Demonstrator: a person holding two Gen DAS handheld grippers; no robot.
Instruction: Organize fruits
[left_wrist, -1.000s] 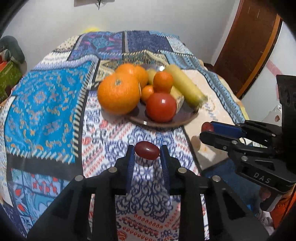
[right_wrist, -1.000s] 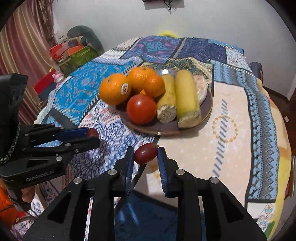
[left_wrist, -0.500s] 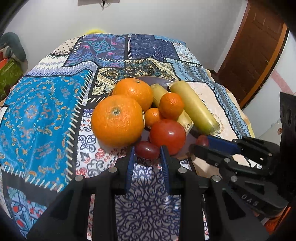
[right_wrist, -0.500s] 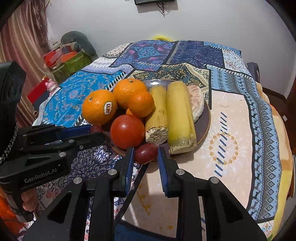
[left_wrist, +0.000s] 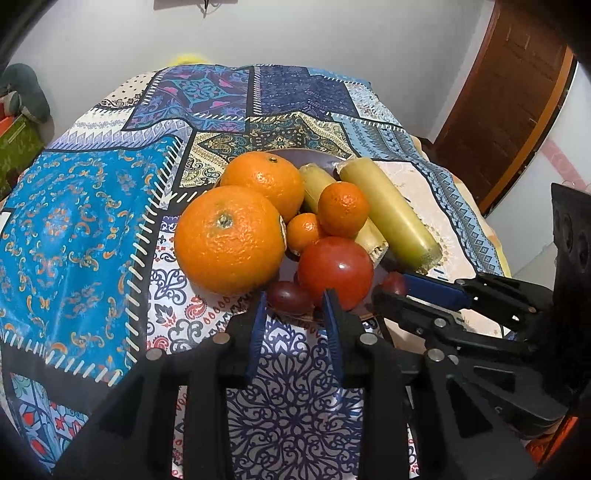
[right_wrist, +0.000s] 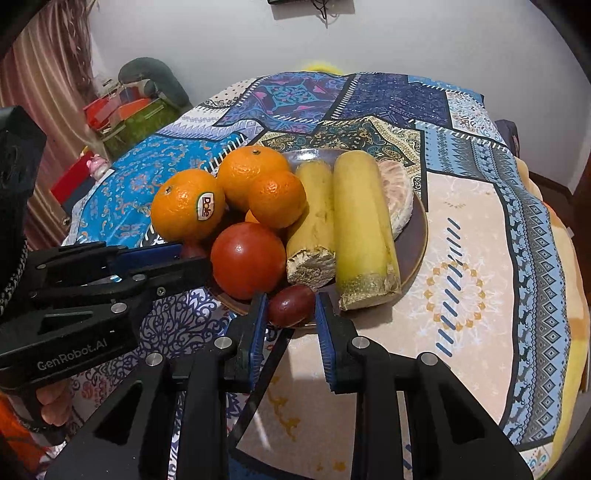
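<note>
Left wrist view: left gripper (left_wrist: 293, 301) nearest, blue pads parted a little wider than the dark red grape (left_wrist: 289, 297) between them; contact with the pads cannot be made out. Grape sits at the near rim of the brown plate (left_wrist: 364, 315), touching the red tomato (left_wrist: 335, 271) just behind it. Right gripper (left_wrist: 391, 288) comes in from the right, a second grape at its tip.

Right wrist view: right gripper (right_wrist: 288, 304), jaws slightly apart, a second dark red grape (right_wrist: 291, 305) between the pads at the plate's near edge (right_wrist: 417, 236); whether it is pinched or loose cannot be told. Behind it the tomato (right_wrist: 248, 260), then two cut yellow stalks (right_wrist: 360, 229) lying lengthwise. Left gripper (right_wrist: 192, 258) enters from the left beside the tomato.

Farther back: big orange with a Dole sticker (right_wrist: 187, 204), another orange (right_wrist: 253, 173), a smaller mandarin (right_wrist: 277, 198), a flat pale round piece (right_wrist: 399, 195) at the plate's right rear. Patchwork cloth (right_wrist: 461, 288) covers the table; wall behind.
</note>
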